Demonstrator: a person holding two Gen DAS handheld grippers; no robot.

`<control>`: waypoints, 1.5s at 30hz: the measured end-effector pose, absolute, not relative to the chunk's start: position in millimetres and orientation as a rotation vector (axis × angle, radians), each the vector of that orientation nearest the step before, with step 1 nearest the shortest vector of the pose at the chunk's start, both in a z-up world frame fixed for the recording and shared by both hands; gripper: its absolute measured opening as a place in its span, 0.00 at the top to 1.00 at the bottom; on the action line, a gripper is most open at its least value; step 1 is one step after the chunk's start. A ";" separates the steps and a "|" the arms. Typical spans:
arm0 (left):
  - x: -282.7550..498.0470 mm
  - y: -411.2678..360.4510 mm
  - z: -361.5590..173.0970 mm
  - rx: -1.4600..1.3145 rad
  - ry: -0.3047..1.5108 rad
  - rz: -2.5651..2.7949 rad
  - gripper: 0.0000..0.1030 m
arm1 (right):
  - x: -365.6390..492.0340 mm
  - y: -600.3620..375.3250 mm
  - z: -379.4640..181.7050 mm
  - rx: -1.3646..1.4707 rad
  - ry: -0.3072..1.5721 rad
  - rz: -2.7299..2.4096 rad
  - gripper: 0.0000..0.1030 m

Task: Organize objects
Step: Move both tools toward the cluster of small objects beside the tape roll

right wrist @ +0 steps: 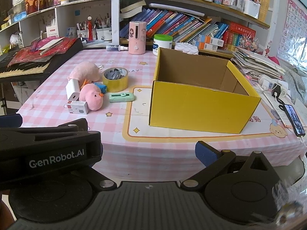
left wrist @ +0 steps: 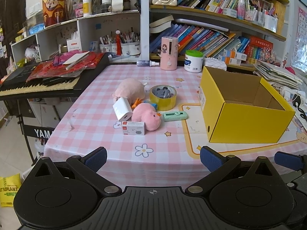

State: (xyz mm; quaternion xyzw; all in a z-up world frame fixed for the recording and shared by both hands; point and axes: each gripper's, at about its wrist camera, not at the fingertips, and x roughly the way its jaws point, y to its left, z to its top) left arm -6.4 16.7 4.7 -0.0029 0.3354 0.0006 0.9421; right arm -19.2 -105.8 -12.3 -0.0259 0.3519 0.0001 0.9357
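The yellow box stands open and apparently empty on the checked tablecloth. To its left lies the cluster to be sorted: pink plush chick, white charger, tape roll, green cutter, small carton. We judge that no item is yet picked (first step). Left gripper and right gripper are both spread wide, holding nothing. Next: approach the carton, nearest and unobstructed.

Two pink plush toys, one yellow tape roll, one open yellow cardboard box, one white charger block, one mint-green cutter, one small white carton.
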 end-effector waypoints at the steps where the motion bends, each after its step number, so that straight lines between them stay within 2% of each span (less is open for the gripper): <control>1: -6.8 17.3 5.2 -0.006 0.682 0.002 0.00 | -19.5 -105.2 -12.1 -0.053 0.719 0.002 0.00; 45: -1.6 33.7 3.6 -0.044 0.682 -0.017 0.00 | -18.4 -92.5 -7.6 -0.075 0.716 0.007 0.00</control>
